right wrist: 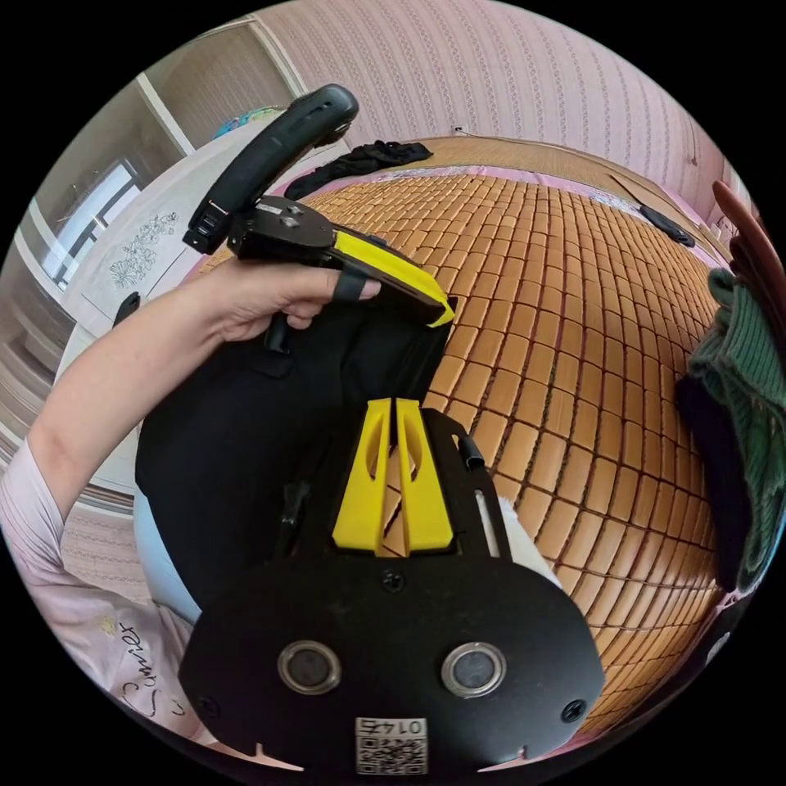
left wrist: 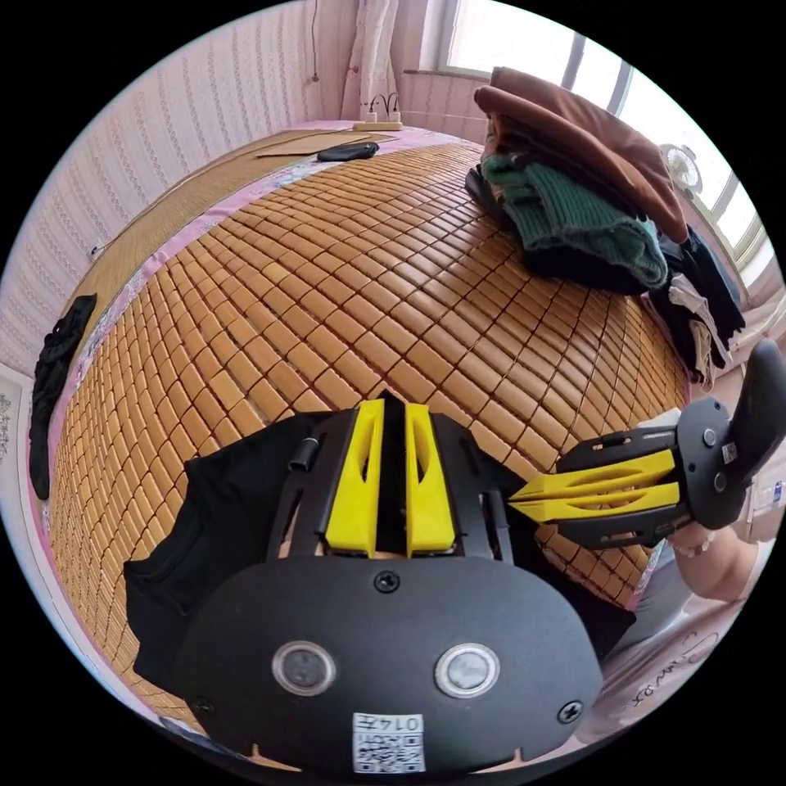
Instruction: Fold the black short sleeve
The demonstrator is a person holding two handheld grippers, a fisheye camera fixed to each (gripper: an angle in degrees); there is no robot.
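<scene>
The black short sleeve (left wrist: 221, 508) is being kept on the bamboo mat (left wrist: 344, 278). Left tongs (left wrist: 391, 409) are being pressed together on its fabric; right tongs (right wrist: 397, 405) closed, gripping nothing.

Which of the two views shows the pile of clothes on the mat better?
The left gripper view shows the pile of clothes better: brown, green and dark garments lie stacked at the far side of the bamboo mat, almost whole. In the right gripper view the pile is cut by the picture's edge, showing mostly the green knit.
</scene>
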